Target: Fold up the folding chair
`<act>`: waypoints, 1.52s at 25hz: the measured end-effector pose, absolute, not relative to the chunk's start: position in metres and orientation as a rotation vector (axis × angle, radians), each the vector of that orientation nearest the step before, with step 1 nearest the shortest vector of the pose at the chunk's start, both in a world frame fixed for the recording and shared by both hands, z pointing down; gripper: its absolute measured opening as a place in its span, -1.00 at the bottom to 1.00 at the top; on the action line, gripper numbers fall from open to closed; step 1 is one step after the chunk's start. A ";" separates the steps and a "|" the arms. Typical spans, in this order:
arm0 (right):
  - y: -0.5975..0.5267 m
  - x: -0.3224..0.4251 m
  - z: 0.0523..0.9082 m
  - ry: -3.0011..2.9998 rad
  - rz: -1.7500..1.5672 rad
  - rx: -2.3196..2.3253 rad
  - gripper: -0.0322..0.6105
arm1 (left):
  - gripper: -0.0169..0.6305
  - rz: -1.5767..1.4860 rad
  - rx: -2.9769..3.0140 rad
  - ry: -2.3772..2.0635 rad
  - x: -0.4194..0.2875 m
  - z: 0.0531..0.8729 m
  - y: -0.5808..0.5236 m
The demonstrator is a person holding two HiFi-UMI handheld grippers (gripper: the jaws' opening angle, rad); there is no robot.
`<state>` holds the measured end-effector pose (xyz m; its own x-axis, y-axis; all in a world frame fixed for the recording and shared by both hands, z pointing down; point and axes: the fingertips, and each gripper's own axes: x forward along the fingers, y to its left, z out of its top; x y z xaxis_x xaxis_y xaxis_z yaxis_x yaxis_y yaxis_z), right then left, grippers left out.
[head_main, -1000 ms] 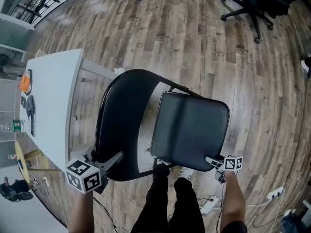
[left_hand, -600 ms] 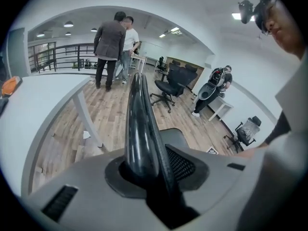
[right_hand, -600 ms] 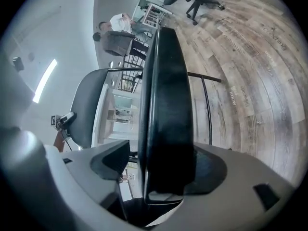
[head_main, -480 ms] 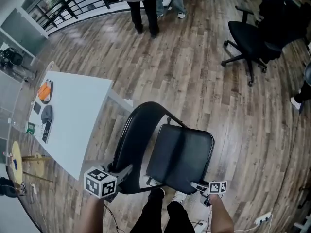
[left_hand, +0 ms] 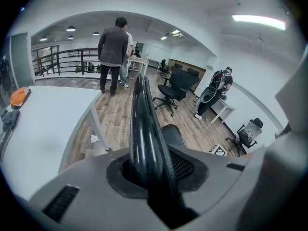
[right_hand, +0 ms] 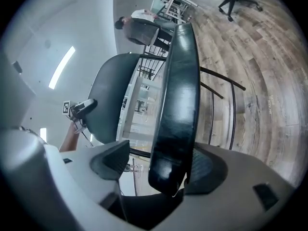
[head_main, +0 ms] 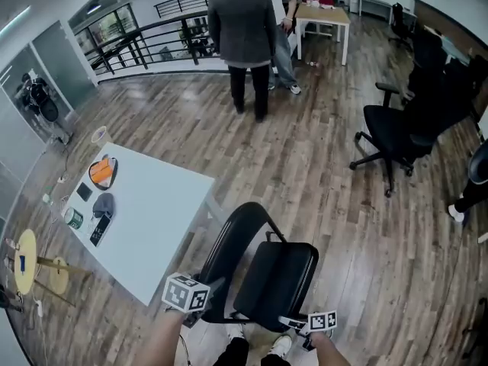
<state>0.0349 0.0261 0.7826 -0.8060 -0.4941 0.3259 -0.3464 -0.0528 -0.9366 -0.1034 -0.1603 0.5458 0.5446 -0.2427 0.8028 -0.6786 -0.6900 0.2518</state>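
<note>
The black folding chair stands low in the head view, its curved backrest (head_main: 232, 254) left of the padded seat (head_main: 278, 277). My left gripper (head_main: 212, 287) is at the backrest's near rim. In the left gripper view the glossy rim (left_hand: 144, 124) runs between the closing jaws of the left gripper (left_hand: 154, 170), and the pads press on it. My right gripper (head_main: 296, 323) is at the seat's front edge. In the right gripper view the seat (right_hand: 178, 95) stands on edge inside the right gripper (right_hand: 159, 165), against one finger, with a gap to the other. The backrest (right_hand: 108, 95) is beside it.
A white table (head_main: 145, 219) with small items stands close on the chair's left. A person in a grey jacket (head_main: 248, 36) stands further off on the wood floor. A black office chair (head_main: 404, 128) is at the right. My own shoes (head_main: 282, 347) are under the chair.
Both grippers have risen with the chair. The seat's front edge has come up, so the seat stands steeper against the backrest. The head view now takes in more of the room.
</note>
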 end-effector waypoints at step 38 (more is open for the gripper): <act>-0.185 -0.308 0.680 2.674 -1.766 -0.702 0.23 | -0.66 0.961 2.194 -0.799 -0.289 0.512 -0.266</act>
